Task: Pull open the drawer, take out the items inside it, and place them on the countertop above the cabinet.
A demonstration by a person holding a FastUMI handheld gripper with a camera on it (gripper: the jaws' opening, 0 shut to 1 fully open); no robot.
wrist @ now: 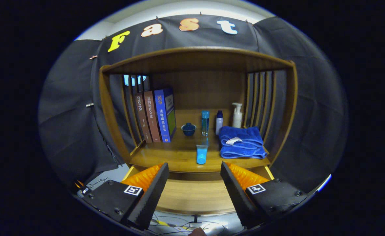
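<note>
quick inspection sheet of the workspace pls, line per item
surface: wooden countertop under a slatted shelf frame.
job's things: drawer pulled open below the countertop, nothing seen inside; blue tube standing at the front edge.
clutter: three books, lidded cup, three bottles, folded blue towels.
grippers: gripper open, fingers over the drawer, holding nothing.
cables: thin wires on the floor.
surroundings: black cloth wall.

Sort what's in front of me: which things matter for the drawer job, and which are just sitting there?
For the job:
- gripper, fingers open, holding nothing
- open drawer between the fingers
- countertop
- blue tube, at the countertop's front

Just sitting there:
- books
- lidded cup
- bottles
- pump dispenser
- folded blue towels
</note>
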